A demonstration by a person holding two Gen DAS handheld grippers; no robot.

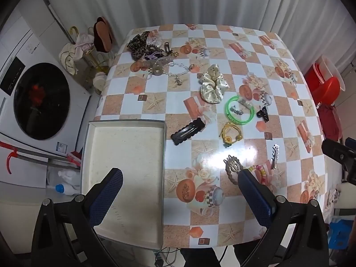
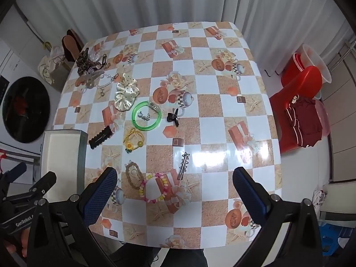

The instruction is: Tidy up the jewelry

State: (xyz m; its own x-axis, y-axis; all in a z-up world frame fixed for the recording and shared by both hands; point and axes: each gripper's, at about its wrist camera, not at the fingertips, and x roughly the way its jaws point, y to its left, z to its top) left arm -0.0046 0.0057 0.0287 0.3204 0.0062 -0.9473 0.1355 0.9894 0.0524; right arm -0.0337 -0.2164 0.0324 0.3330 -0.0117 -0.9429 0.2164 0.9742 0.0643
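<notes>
Jewelry and hair pieces lie scattered on a checked tablecloth. A shallow white box [image 1: 124, 169] sits at the table's near left corner, with nothing in it. Around the middle lie a green bangle [image 1: 239, 110], a cream dotted scrunchie [image 1: 213, 86], a black snap clip [image 1: 188, 131], a yellow hair tie [image 1: 229, 133] and a small black claw clip [image 1: 263, 114]. Nearer are a silver star clip [image 2: 184, 165], a colourful bead bracelet [image 2: 153, 188] and a braided oval piece [image 2: 133, 176]. My left gripper [image 1: 180, 179] hangs open over the box's right edge. My right gripper [image 2: 175, 178] hangs open above the bead bracelet.
A heap of leopard scrunchie, clips and a chain bracelet [image 1: 153, 51] lies at the far left corner. A washing machine [image 1: 40, 100] stands left of the table. Red tubs [image 2: 304, 82] and a red stool with folded cloth stand on the right. White curtains hang behind.
</notes>
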